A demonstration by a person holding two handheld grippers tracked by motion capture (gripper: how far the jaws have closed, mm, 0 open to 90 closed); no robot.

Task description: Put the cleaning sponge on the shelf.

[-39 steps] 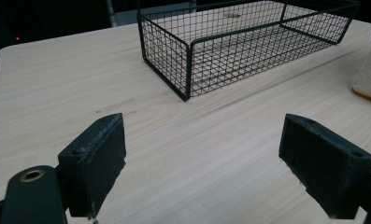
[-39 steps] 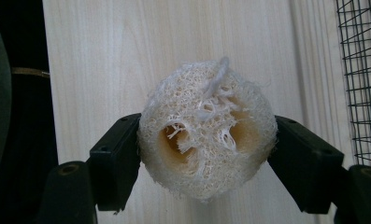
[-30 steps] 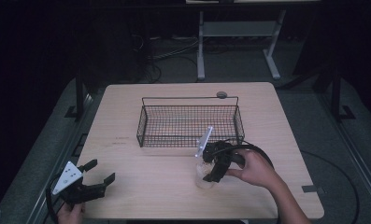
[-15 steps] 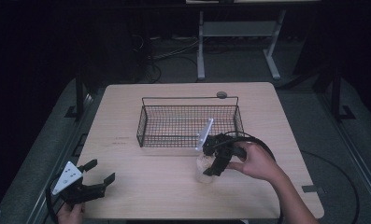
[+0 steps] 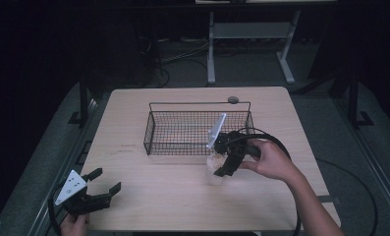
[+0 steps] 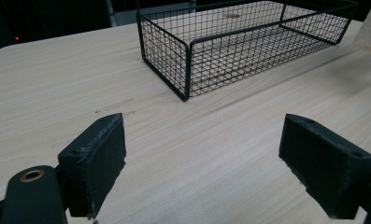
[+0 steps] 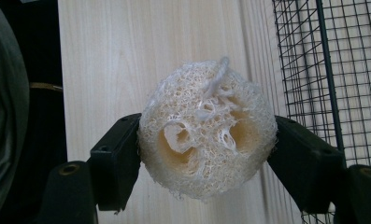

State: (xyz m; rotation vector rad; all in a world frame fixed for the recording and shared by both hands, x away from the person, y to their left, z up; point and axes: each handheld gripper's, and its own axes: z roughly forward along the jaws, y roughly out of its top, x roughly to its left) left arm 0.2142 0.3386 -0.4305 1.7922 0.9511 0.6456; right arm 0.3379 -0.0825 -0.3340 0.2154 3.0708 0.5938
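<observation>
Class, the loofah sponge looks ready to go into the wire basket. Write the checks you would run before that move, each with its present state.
1. Right gripper clamps the loofah sponge from both sides: ok.
2. Sponge lifted clear of the table: cannot tell.
3. Wire basket upright with its top open: ok.
4. Room in the basket for the sponge: ok, nothing shows inside.
5. Left gripper open, resting at the near left table corner, away from the basket: ok.
6. Cable on the right gripper clear of the basket rim: cannot tell.
</observation>
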